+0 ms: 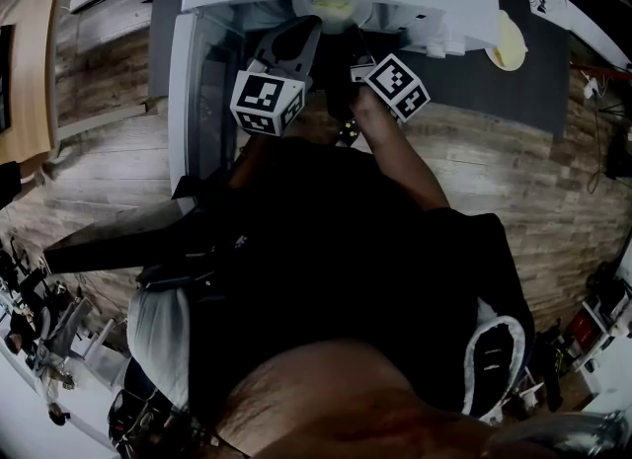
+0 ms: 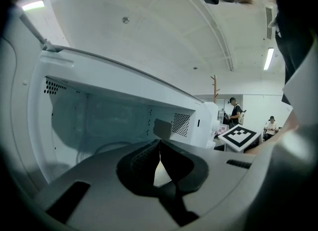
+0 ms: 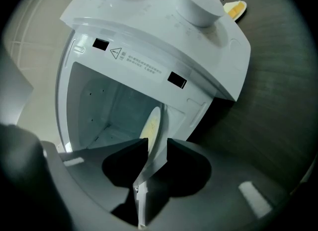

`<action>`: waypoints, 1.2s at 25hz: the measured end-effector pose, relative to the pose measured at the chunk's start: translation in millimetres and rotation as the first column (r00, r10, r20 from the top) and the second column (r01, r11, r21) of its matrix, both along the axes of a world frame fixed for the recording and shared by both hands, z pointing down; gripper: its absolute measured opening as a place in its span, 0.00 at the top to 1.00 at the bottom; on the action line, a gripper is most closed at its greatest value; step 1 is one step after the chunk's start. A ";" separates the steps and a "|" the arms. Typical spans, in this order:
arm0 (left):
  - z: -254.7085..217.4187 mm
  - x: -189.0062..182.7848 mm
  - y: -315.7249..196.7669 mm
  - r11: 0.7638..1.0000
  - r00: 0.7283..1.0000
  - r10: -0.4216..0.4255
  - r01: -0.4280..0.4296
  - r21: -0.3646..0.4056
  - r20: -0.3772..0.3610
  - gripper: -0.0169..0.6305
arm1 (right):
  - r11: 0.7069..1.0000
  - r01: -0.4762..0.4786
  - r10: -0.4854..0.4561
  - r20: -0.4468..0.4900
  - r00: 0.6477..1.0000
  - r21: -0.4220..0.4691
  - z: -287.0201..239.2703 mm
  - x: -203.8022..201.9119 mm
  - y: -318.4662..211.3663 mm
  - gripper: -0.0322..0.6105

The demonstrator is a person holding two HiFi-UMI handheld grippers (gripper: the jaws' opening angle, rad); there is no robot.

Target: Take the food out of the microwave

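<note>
Dark counter is seen under the white microwave, whose door is swung open to the left of the cavity. Nearest, both tools are held at the microwave's mouth. The left gripper is found at the left of the opening with its jaws closed tip to tip, and nothing is seen pinched between them. The right gripper is held with its jaws a little apart. The rim of the plate of food is taken between them but is not pressed from both sides.

The plate is therefore judged not yet secured, and it is placed at the cavity's mouth, not clear of the microwave. For the step to be done well, the rim should be seated deeper between the jaws and clamped firmly before any pull. The plate should be kept level so that the food is not tipped.

Room is limited by the cavity's walls and roof and by the open door on the left. Free counter is offered to the right of the microwave, where a second yellow plate is set beyond it.
</note>
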State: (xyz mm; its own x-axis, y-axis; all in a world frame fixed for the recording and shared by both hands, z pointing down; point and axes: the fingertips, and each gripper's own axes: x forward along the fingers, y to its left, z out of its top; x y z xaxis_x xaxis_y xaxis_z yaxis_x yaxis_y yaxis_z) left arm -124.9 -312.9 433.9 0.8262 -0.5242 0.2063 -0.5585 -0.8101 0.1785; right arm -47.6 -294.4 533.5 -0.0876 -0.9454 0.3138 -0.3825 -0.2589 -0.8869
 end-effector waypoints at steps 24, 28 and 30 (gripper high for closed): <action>-0.5 -14.6 0.3 1.000 1.000 -0.030 0.030 0.003 0.008 0.96 | 0.997 -0.031 0.023 0.119 0.993 0.069 -7.3 -6.3 -16.0 0.91; 0.9 -13.1 0.0 0.999 0.999 -0.032 0.032 0.003 0.006 0.96 | 0.996 -0.039 0.029 0.121 0.992 0.082 -9.4 -1.8 -13.4 0.94; 1.7 -12.6 0.2 1.000 1.000 -0.029 0.029 0.005 0.009 0.96 | 0.995 -0.046 0.034 0.137 0.990 0.088 -8.0 -0.3 -10.9 0.94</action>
